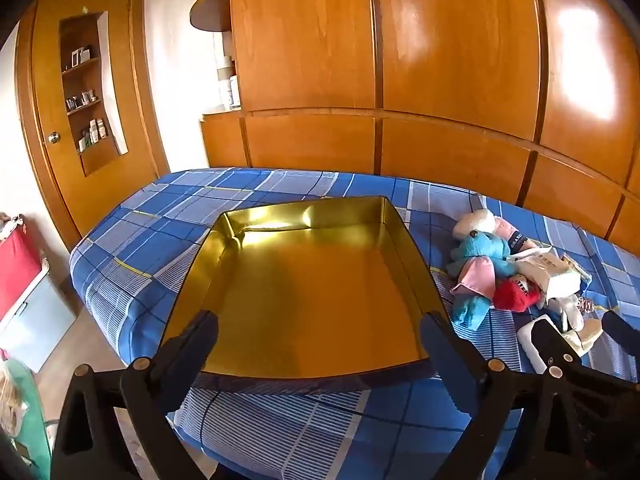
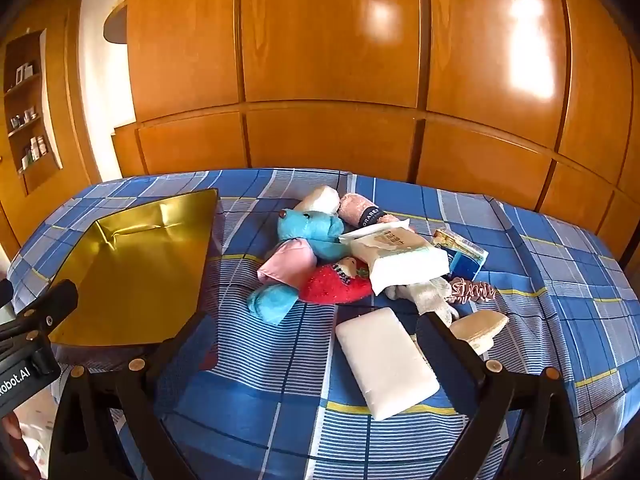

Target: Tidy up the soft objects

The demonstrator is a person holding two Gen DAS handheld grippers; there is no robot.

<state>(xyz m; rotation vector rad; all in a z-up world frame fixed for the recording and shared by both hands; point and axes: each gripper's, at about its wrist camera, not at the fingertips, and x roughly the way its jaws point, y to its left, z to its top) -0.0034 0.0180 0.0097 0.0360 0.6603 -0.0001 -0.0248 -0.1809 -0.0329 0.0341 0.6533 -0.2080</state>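
Note:
An empty gold tin tray (image 1: pixel 312 288) lies on the blue checked bed cover (image 1: pixel 160 216). My left gripper (image 1: pixel 320 332) hovers open over the tray's near edge, nothing between its fingers. To the tray's right is a heap of soft things: a blue plush bear (image 2: pixel 308 228), a pink cloth (image 2: pixel 288 260), a red plush (image 2: pixel 340 284), a tissue pack (image 2: pixel 400 256), a rolled pink towel (image 2: pixel 360 208) and a scrunchie (image 2: pixel 476 290). My right gripper (image 2: pixel 312 332) is open above the bed, just short of the heap. A white foam block (image 2: pixel 384 360) lies between its fingers, untouched.
A wooden wardrobe wall (image 2: pixel 340 60) runs behind the bed. A door (image 1: pixel 52 136) with a shelf niche stands at the left, with floor and a red item (image 1: pixel 16 268) below it. A small blue box (image 2: pixel 464 252) and a beige pad (image 2: pixel 480 328) lie by the heap.

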